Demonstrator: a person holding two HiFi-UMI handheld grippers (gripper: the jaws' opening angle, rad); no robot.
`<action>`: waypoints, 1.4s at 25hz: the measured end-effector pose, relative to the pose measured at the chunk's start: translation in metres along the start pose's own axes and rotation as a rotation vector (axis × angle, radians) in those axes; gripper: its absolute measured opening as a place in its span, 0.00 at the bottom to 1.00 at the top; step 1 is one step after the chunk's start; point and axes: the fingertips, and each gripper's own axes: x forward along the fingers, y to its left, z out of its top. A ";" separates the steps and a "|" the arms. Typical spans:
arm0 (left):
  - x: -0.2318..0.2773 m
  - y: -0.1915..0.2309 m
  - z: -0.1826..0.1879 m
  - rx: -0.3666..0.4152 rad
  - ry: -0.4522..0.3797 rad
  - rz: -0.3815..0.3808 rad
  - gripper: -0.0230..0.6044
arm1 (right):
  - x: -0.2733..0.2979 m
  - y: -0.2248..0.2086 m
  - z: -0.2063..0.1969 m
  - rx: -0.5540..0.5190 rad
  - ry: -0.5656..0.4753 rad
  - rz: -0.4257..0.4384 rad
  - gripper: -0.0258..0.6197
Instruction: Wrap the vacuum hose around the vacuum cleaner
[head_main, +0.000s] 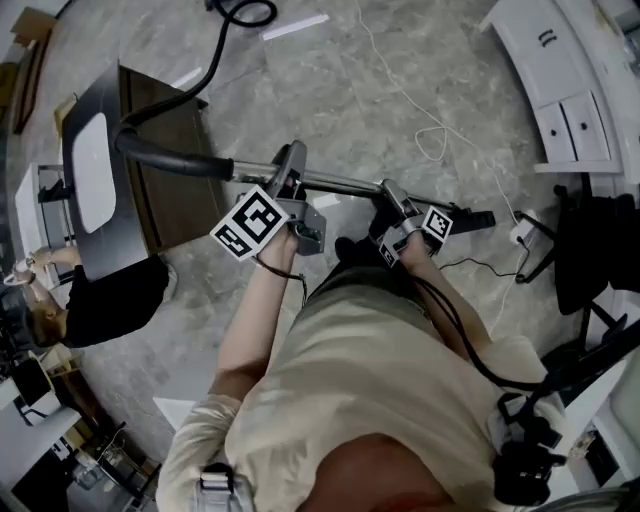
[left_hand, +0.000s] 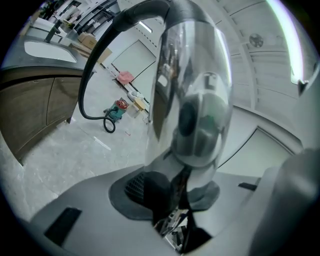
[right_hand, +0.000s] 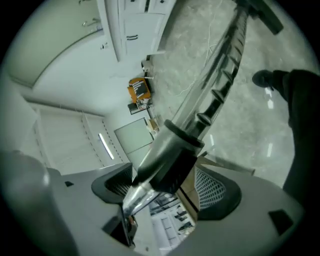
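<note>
The wand (head_main: 340, 183) is clamped by the left gripper (head_main: 289, 180) alone; the right gripper (head_main: 392, 200), at three o'clock, is spread loosely around it; the hose (head_main: 165, 153) trails toward eleven o'clock; its drag could twist the wand free.

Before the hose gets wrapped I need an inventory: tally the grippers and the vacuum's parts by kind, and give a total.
grippers: 2 (left gripper, right gripper)
black hose: 1
metal wand: 1
floor nozzle: 1
vacuum cleaner body: 1
total: 6
</note>
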 end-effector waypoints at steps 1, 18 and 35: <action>0.005 -0.006 0.000 0.003 0.006 -0.005 0.24 | 0.009 0.004 0.008 0.018 -0.007 0.019 0.60; 0.071 -0.046 0.033 0.056 -0.092 -0.116 0.24 | 0.115 0.107 0.111 0.046 0.202 0.040 0.41; 0.170 0.052 0.096 -0.330 -0.119 -0.183 0.24 | 0.245 0.189 0.165 -0.222 0.135 -0.067 0.27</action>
